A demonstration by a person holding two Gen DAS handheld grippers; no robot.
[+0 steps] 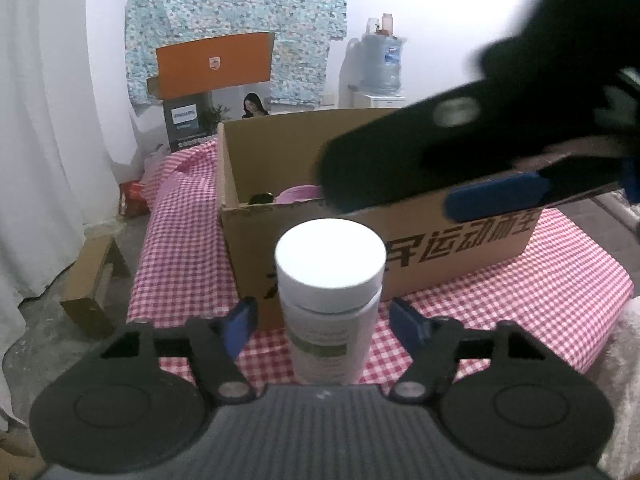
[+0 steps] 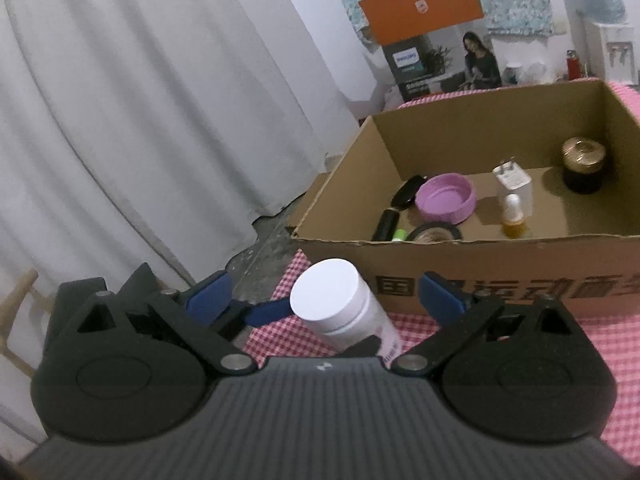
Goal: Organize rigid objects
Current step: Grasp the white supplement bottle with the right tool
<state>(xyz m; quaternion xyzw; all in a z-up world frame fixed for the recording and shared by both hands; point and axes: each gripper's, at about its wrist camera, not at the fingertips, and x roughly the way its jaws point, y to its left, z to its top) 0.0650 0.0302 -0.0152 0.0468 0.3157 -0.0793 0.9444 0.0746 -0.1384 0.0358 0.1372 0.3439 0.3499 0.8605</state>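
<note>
White-capped and white-bodied, the bottle stands upright on the red-and-white checked cloth, just before the near wall of the cardboard box, which serves as landmark. Its label is blurred and unreadable; its base is cut off behind the tool body in both views. The left gripper straddles the bottle, blue pads either side with a visible gap, so jaws are parted and not pressing. The right gripper also stands wide, its own pads clear of the bottle; in the left wrist view it crosses over the box, blurred and hiding much of the interior. Black printed characters run along the box's near wall, partly cut off. Behind the box, an orange-topped carton reads "PHILIPS". Inside the box: a pink lid, white plug adapter, small amber dropper bottle, dark gold-lidded jar, and black items at the left corner, hard to identify.
</note>
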